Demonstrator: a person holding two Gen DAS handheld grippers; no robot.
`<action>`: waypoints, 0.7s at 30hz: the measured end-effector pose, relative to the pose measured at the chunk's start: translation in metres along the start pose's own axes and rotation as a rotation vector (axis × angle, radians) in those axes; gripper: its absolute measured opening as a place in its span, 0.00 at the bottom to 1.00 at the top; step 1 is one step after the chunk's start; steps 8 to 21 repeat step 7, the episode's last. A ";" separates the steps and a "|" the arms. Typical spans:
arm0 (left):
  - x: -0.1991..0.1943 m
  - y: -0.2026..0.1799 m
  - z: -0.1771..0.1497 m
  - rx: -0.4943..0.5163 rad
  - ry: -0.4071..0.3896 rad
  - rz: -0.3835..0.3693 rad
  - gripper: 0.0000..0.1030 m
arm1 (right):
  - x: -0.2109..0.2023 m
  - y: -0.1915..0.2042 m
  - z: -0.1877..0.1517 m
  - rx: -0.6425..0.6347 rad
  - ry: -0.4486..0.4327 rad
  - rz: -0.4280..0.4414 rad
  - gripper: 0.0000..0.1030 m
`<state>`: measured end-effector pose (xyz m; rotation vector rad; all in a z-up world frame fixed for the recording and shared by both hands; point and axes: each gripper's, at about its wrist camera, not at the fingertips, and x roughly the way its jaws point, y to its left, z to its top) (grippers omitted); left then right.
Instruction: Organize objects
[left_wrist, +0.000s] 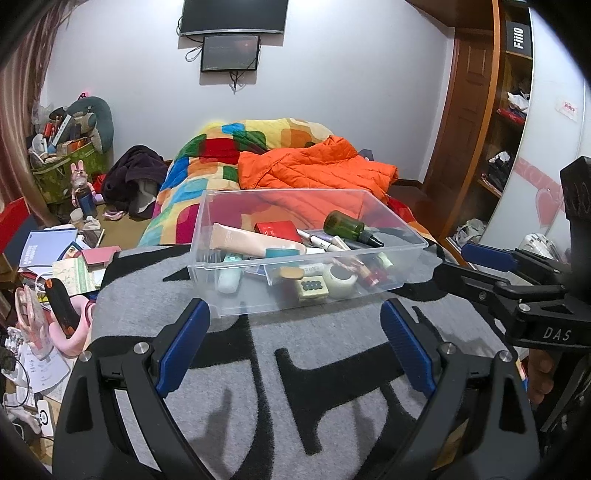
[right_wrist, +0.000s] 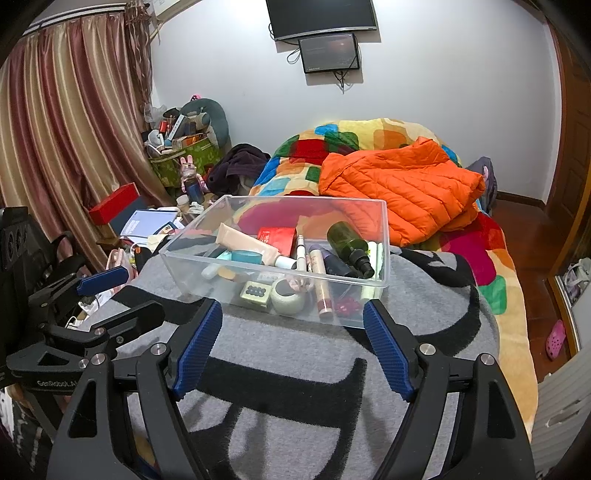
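A clear plastic bin sits on a grey-and-black blanket at the foot of a bed, just ahead of two hand-held grippers. The left gripper hovers over the blanket with its blue-padded fingers spread wide and nothing between them, close to the bin's near wall. The right gripper is likewise wide apart and holding nothing, its fingertips near the bin's front edge; from the left wrist view it enters at the right side of the bin.

Inside the bin lie cosmetics in a loose heap: a beige tube, a red box, a dark green dropper bottle lying on its side, a roll of white tape and a small tile with green dots against the near wall.

Behind the bin, an orange puffer jacket rests on a multicoloured quilt.
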<state>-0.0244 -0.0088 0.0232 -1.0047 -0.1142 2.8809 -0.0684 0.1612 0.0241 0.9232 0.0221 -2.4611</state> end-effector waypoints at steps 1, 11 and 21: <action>0.000 0.000 0.000 0.003 -0.002 0.003 0.92 | 0.000 0.000 0.000 -0.001 0.000 -0.001 0.74; -0.003 -0.001 -0.001 0.004 -0.016 0.012 0.93 | 0.000 0.002 -0.001 -0.001 0.001 0.002 0.74; -0.003 -0.001 -0.001 0.004 -0.016 0.012 0.93 | 0.000 0.002 -0.001 -0.001 0.001 0.002 0.74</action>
